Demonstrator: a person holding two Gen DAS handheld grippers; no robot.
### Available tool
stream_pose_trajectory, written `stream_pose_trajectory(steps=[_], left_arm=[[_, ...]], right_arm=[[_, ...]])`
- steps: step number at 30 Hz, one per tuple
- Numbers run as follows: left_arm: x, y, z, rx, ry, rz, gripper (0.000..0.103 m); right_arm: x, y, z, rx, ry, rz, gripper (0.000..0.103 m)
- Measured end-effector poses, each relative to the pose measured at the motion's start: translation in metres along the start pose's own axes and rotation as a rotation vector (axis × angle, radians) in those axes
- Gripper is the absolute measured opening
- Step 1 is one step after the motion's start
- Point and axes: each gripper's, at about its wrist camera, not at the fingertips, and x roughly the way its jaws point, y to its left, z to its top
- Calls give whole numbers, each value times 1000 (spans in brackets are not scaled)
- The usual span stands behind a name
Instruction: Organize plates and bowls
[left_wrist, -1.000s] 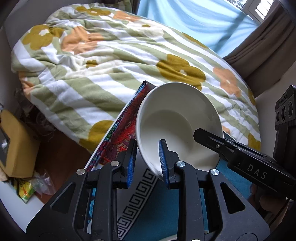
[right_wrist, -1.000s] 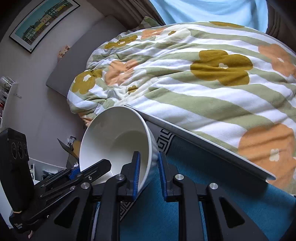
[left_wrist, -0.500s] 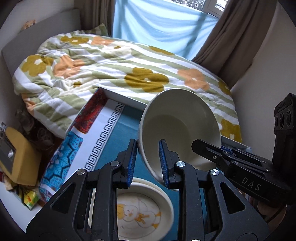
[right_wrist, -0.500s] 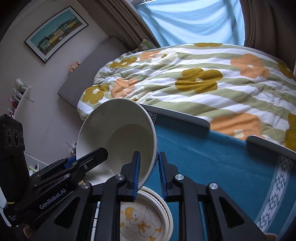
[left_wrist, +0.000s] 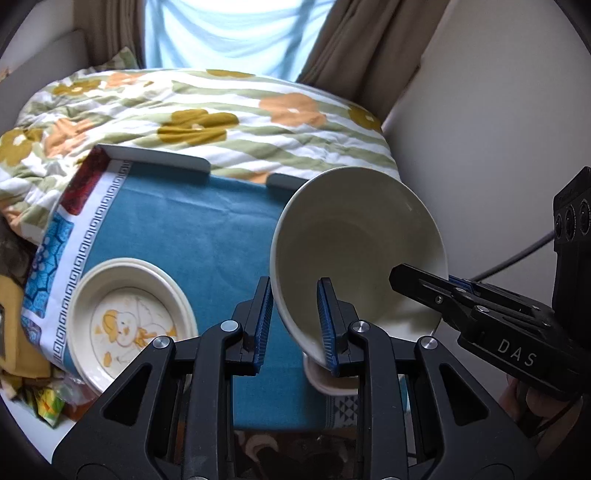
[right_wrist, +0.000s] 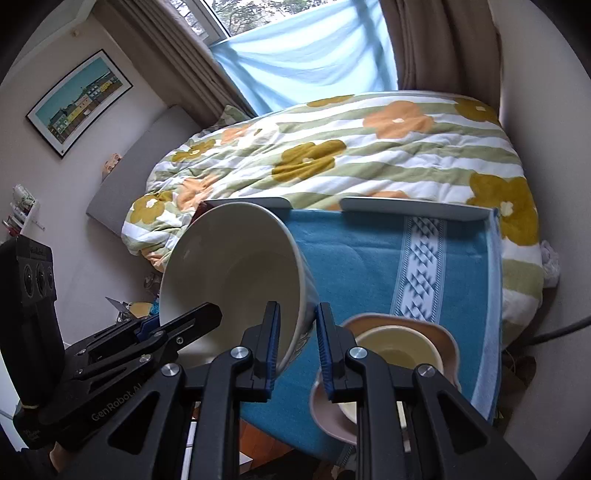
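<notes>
A large cream bowl (left_wrist: 354, 254) is held tilted in the air above a tray lined with a blue towel (left_wrist: 192, 229). My left gripper (left_wrist: 293, 325) and my right gripper (right_wrist: 297, 341) are both shut on its rim, one on each side. The bowl also shows in the right wrist view (right_wrist: 236, 273). A cream plate with a yellow duck picture (left_wrist: 129, 321) lies at the tray's left front. A small yellow bowl (right_wrist: 399, 350) sits inside a pink dish (right_wrist: 443, 339) at the tray's right front, just below the held bowl.
The tray has a low white rim (right_wrist: 413, 208) at the back. Behind it lies a bed with a flowered duvet (right_wrist: 351, 155). A beige wall (left_wrist: 498, 129) is close on the right. Clutter lies on the floor at the left (left_wrist: 40, 402).
Both grippers have carried the bowl to the right across the tray and pulled back. The duck plate and then the nested yellow bowl and pink dish have come into view.
</notes>
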Motion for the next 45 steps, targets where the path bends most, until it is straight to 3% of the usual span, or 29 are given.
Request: stream_pose_trajectory(steps=[7,13,19,32,45], left_arm=[[45,-41,-23,82,132,-58,22],[82,-59,-36,150,231,-33,22],[106,-67,-44,216,282,17,22],[122,-76,-50,317,290,100,22],[124,-75,-51,335,277,147,22]], right_arm=[[-13,-54,-40,124,11,-72,18],[2,-83,-60,197,56,-101,18],[21,-96,-71,231,100,-112,18],[34,-105,-83,251,134,-127,18],[34,-104,-83,228,145,-133,18]])
